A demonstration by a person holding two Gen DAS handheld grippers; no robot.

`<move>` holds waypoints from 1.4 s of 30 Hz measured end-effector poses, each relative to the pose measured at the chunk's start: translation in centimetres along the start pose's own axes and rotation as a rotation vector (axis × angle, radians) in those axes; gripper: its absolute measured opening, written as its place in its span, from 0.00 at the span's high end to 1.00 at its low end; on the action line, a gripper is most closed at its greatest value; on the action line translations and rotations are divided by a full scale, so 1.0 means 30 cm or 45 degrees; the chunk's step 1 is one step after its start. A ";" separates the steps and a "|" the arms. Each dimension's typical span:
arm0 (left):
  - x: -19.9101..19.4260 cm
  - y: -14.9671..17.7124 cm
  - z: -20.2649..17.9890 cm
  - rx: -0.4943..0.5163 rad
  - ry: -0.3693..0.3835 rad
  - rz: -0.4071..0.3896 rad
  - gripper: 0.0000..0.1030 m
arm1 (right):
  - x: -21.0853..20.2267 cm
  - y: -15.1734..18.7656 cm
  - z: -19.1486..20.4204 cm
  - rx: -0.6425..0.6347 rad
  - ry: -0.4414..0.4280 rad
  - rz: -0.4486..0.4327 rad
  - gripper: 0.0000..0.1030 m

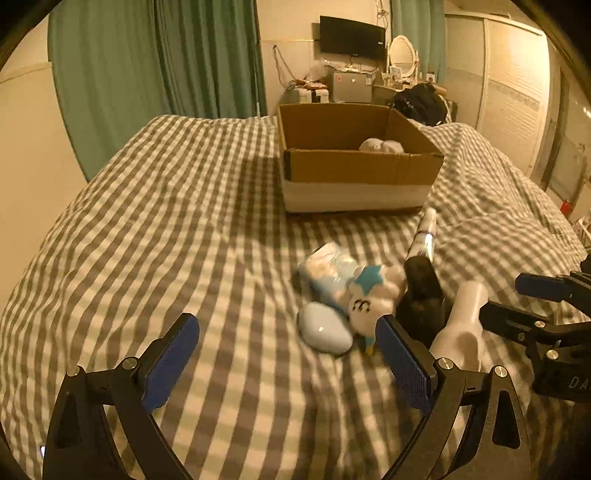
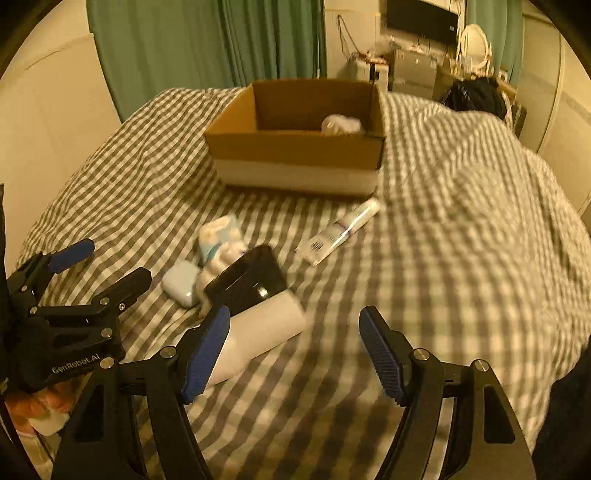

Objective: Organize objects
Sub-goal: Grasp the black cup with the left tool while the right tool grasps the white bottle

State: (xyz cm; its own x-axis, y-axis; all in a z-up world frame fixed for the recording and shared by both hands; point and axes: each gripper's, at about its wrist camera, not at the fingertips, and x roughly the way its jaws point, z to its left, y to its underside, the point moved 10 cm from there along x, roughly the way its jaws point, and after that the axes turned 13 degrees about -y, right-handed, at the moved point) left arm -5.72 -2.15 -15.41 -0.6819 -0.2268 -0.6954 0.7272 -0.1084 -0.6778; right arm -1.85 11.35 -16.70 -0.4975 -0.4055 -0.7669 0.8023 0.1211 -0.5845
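Note:
A cluster of small objects lies on the checked bed: a pale blue oval case (image 1: 324, 328) (image 2: 181, 282), a white and blue plush toy (image 1: 373, 295), a blue tissue pack (image 1: 327, 271) (image 2: 218, 232), a black phone (image 1: 421, 291) (image 2: 247, 280), a white bottle (image 1: 461, 328) (image 2: 262, 332) and a white tube (image 1: 424, 236) (image 2: 341, 230). A cardboard box (image 1: 354, 170) (image 2: 295, 147) stands beyond, with a white soft item (image 1: 380, 146) (image 2: 341, 125) inside. My left gripper (image 1: 288, 354) is open and empty, just short of the case. My right gripper (image 2: 295, 350) is open and empty beside the bottle.
The bed runs to green curtains (image 1: 147, 74) at the far side. A desk with a monitor (image 1: 351, 35), mirror and a dark bag (image 1: 421, 101) stands behind the box. A wardrobe (image 1: 509, 92) is at the right.

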 end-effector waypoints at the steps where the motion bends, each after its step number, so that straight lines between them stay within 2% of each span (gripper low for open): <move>1: 0.000 0.008 0.008 0.001 -0.013 0.007 0.04 | 0.011 0.011 0.013 0.006 -0.009 0.011 0.30; 8: 0.039 0.024 0.077 -0.032 -0.048 0.050 0.04 | 0.118 0.042 0.049 0.045 -0.044 0.108 0.28; 14: 0.043 0.034 0.057 0.003 -0.058 0.053 0.04 | 0.196 0.068 0.057 0.010 -0.003 0.166 0.27; 18: 0.047 0.032 0.055 0.006 -0.053 0.059 0.04 | 0.215 0.093 0.069 -0.009 -0.021 0.200 0.27; 21: 0.051 0.029 0.057 0.002 -0.047 0.061 0.04 | 0.214 0.110 0.096 -0.024 -0.081 0.212 0.31; 22: 0.052 0.028 0.057 0.001 -0.045 0.061 0.04 | 0.210 0.116 0.109 -0.032 -0.111 0.208 0.45; 25: 0.052 0.026 0.053 0.004 -0.048 0.066 0.04 | 0.190 0.119 0.139 -0.025 -0.208 0.181 0.55; 27: 0.051 0.024 0.048 0.007 -0.044 0.067 0.04 | 0.167 0.111 0.142 -0.027 -0.236 0.155 0.56; 31: 0.046 0.016 0.010 0.012 -0.009 0.067 0.04 | 0.088 0.056 0.107 -0.039 -0.201 0.067 0.56; 36: 0.038 0.006 -0.104 0.045 0.089 0.072 0.04 | -0.027 -0.048 -0.007 -0.047 -0.082 -0.063 0.56; 42: 0.048 -0.006 -0.262 0.115 0.206 0.093 0.04 | -0.090 -0.112 -0.087 -0.053 0.003 -0.145 0.56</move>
State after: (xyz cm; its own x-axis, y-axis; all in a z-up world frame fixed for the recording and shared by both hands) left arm -7.45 5.16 -18.17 -0.6258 -0.0792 -0.7760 0.7740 -0.1858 -0.6053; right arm -4.06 14.41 -13.36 -0.5852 -0.4168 -0.6956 0.7264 0.1117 -0.6781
